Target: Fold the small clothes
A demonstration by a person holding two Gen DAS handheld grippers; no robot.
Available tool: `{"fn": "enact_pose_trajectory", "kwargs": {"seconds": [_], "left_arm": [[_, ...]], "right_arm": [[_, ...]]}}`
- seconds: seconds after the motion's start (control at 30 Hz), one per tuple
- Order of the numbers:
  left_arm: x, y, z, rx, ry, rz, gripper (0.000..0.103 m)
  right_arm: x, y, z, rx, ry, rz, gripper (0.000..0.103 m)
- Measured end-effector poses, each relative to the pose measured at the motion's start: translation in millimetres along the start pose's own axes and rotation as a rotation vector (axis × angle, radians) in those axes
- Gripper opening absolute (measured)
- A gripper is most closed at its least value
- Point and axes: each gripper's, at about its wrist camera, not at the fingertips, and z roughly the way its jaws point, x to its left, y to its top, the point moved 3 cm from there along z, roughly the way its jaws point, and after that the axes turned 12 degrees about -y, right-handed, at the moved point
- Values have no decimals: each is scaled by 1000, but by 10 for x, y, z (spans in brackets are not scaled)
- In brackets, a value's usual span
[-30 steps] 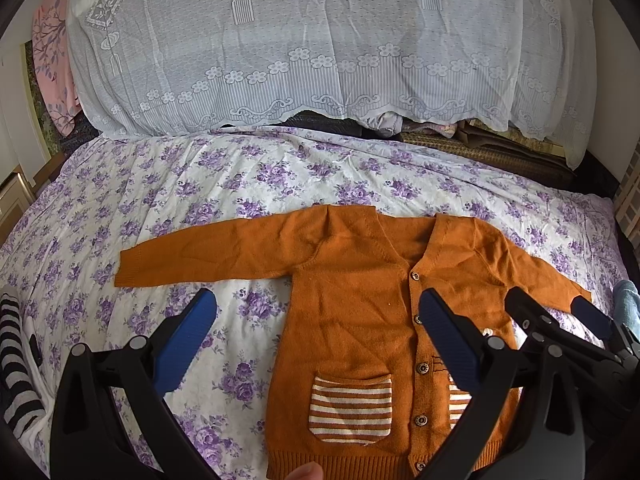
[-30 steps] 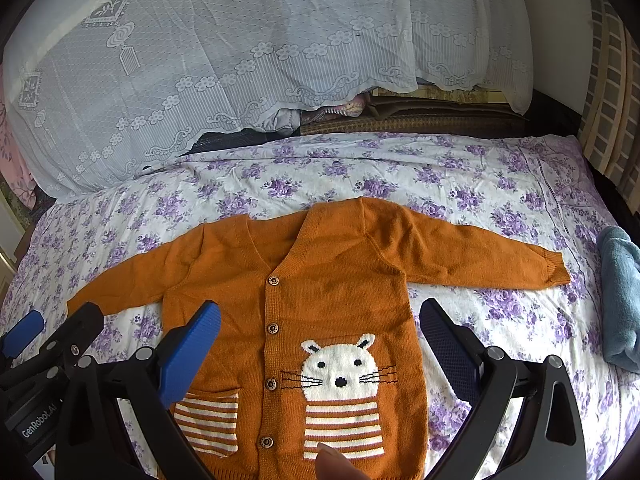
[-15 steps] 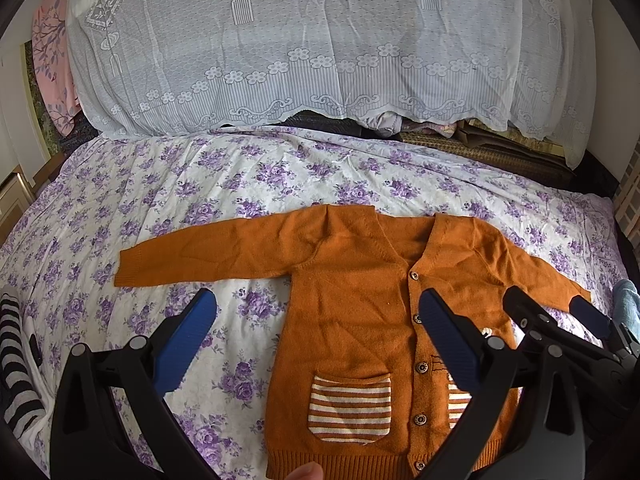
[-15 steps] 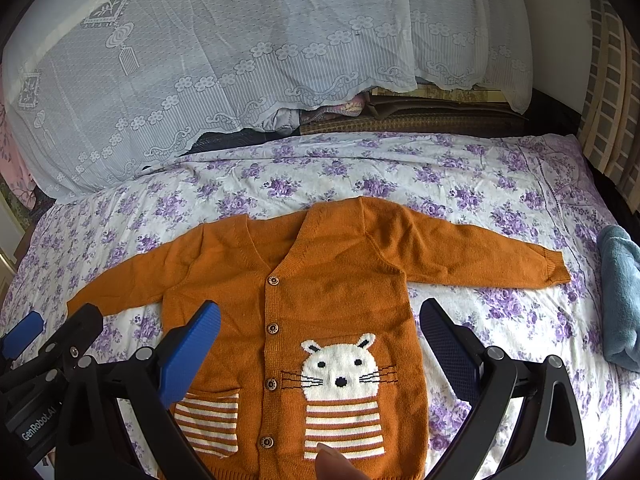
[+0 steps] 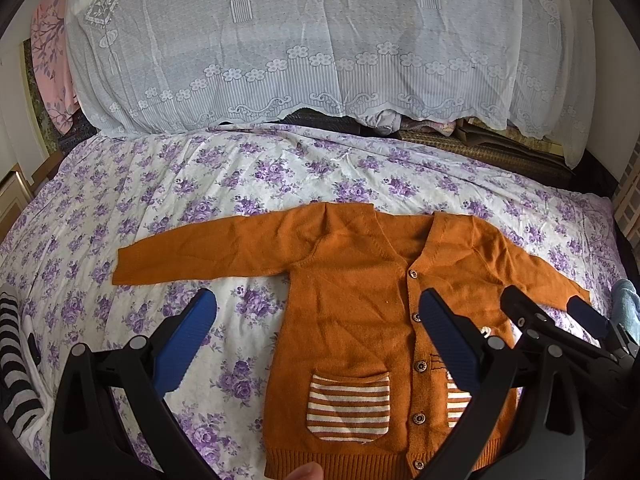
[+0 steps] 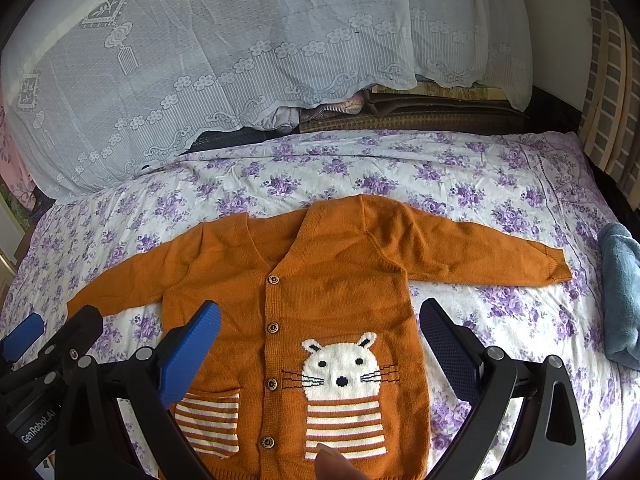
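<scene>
Flanking cardigan (image 6: 340, 280): towel (image 6: 620, 292), striped garment (image 5: 16, 364)

One cardigan (image 6: 320, 300), two grippers, four buttons.

This is a bedroom in a home. A bed (image 5: 168, 184) spread with a white sheet printed in purple flowers fills both views, and a heap of bedding along its far edge lies under a white lace cover (image 5: 320, 40). A child's orange cardigan (image 6: 320, 280) lies flat on the sheet (a folded blue towel (image 6: 620, 292) sits at the right edge).
</scene>
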Motion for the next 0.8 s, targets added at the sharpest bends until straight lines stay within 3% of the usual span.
{"fn": "enact_pose_trajectory", "kwargs": {"seconds": [0.4,0.6,0.8], "left_arm": [[-90,-72,76,11,15,5,99],[-142,-180,450,78,31,20,99],[-323,-446,972,178,22,61,99]], "right_arm": [[47,-32,54,8,-21,-8,100],[-25,-98,271,28,-52,-31,100],[-488,-267,516,9,-47,20,100]]}}
